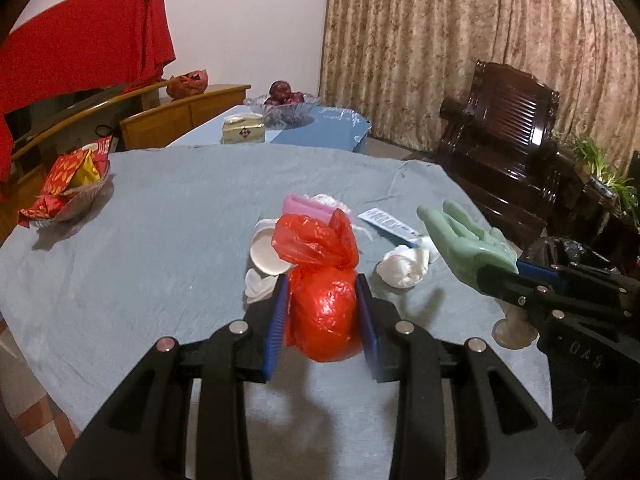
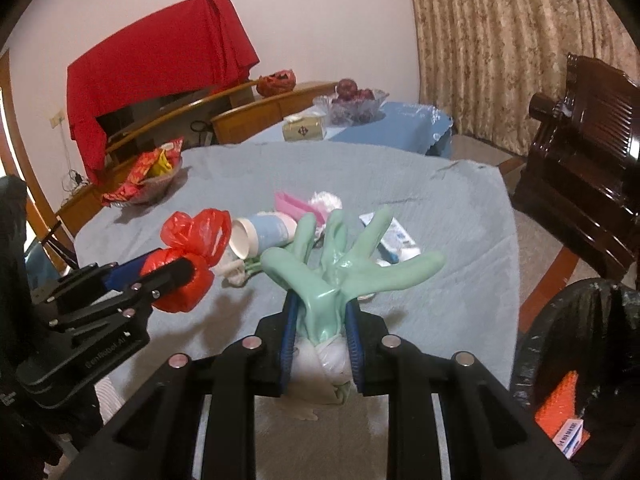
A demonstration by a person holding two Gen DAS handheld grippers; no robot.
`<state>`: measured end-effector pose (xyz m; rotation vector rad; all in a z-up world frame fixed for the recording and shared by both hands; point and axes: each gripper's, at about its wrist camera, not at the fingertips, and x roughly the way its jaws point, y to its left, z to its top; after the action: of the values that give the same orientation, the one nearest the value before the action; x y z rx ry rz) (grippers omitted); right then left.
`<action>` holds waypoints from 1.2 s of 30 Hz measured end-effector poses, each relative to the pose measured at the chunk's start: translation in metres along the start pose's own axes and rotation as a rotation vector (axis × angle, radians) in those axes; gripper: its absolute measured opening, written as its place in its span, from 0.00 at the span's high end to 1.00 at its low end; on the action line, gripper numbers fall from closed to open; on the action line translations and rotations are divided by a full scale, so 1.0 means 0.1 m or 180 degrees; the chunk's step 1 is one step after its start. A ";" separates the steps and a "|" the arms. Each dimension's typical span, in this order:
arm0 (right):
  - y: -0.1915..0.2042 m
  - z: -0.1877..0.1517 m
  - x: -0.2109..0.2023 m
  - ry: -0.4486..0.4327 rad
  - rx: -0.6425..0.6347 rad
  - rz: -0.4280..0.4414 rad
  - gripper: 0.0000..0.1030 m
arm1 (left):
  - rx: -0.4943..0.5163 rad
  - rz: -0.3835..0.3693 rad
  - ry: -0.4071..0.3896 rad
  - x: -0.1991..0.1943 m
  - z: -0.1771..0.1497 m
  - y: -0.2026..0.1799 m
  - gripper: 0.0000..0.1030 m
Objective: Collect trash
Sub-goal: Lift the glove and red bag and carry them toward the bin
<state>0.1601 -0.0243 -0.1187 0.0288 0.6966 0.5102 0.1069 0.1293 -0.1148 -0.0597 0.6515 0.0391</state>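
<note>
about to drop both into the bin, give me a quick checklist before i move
1. Left gripper clamped on the red bag: ok.
2. Right gripper clamped on the green glove: ok.
3. Both items lifted off the grey tablecloth: ok.
4. Black trash bag mouth open: ok.
5. Room left in the bag: cannot tell.
6. Table cleared: not ok, paper cup, crumpled tissue and tube remain.
</note>
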 end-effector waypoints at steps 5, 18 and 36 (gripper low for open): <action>-0.07 0.03 -0.21 -0.0116 0.0027 -0.0055 0.78 | 0.0038 -0.0068 -0.0076 -0.11 0.07 -0.13 0.69; -0.42 0.04 -0.72 -0.0318 0.0173 -0.0328 0.78 | 0.0173 -0.0381 -0.0178 -0.24 0.18 -0.63 0.69; -1.43 -0.26 -1.41 -0.0412 0.0577 -0.0992 0.78 | 0.0688 -0.1087 -0.0160 -0.11 0.20 -1.84 0.69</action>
<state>0.1152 -0.2181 -0.0804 0.1203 0.6050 0.1438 0.1206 -0.0531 -0.0846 0.0389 0.5851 -0.3578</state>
